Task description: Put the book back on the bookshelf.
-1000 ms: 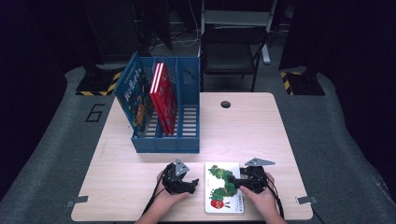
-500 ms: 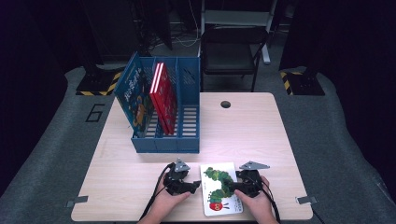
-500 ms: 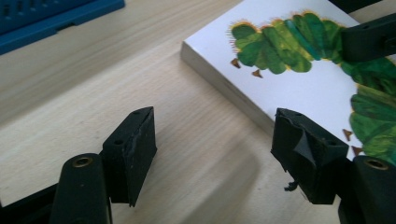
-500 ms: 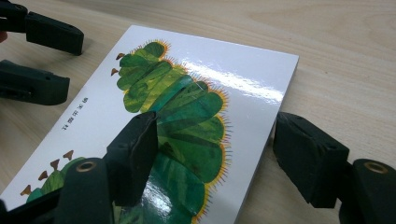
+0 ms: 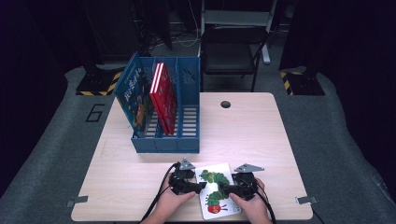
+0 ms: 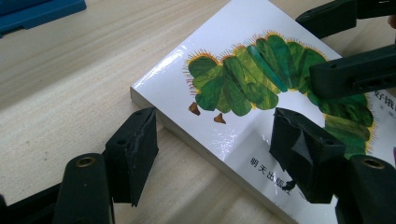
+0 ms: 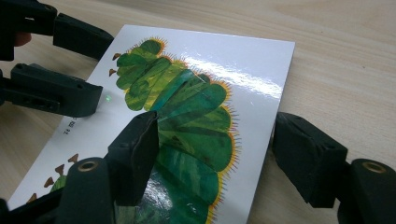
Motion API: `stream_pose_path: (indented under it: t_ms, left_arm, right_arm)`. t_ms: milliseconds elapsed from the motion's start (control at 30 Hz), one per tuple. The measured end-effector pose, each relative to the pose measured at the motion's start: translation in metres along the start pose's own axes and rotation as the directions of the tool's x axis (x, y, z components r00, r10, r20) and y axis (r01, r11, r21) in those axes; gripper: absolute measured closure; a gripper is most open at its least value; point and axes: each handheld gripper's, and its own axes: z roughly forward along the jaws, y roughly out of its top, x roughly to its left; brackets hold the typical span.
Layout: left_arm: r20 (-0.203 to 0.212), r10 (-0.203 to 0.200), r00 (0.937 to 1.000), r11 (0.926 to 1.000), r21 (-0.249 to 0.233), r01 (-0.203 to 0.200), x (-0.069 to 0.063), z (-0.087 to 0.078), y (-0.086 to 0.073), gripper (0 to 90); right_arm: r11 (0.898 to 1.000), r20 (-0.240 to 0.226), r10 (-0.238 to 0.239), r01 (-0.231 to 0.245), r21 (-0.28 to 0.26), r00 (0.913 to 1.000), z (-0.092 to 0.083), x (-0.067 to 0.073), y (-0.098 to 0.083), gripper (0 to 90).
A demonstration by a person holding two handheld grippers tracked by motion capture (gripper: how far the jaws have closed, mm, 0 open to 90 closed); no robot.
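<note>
My left gripper and right gripper both straddle book edges, jaws spread, not pinching; left jaws just closed in. Book flat on worktop.

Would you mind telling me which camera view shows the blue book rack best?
The high view: the whole blue rack stands there with red books upright inside. The left gripper view catches just a blue corner at its top left edge.
</note>
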Motion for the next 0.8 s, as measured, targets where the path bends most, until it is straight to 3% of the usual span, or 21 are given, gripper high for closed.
stream_pose_path:
  t_ms: [233, 367, 400, 567, 800]
  left_arm:
    - [-0.006, -0.019, 0.9998, 0.9997, -0.013, 0.019, 0.004, 0.002, 0.002, 32.1]
    - [-0.007, -0.043, 0.9991, 0.9988, -0.025, 0.042, 0.004, 0.004, 0.004, 32.1]
    - [-0.009, -0.024, 0.9997, 0.9996, -0.013, 0.024, 0.005, 0.004, 0.005, 32.0]
    - [-0.008, -0.022, 0.9997, 0.9997, -0.009, 0.021, 0.006, 0.007, 0.009, 32.0]
    - [-0.020, -0.042, 0.9989, 0.9990, 0.015, 0.042, 0.002, 0.007, 0.011, 32.0]
  right_arm:
    - [0.999, -0.046, -0.009, 0.010, 0.031, 0.9989, 0.004, -0.010, 0.009, 32.2]
    - [0.999, -0.047, -0.039, 0.041, 0.031, 0.9981, 0.008, -0.015, 0.017, 32.2]
    - [0.998, -0.051, -0.043, 0.045, 0.035, 0.9978, 0.009, -0.016, 0.019, 31.7]
    - [0.997, -0.082, -0.036, 0.041, 0.058, 0.9960, 0.013, -0.025, 0.025, 31.3]
    - [0.994, -0.113, -0.065, 0.074, 0.076, 0.9914, 0.016, -0.033, 0.032, 31.1]
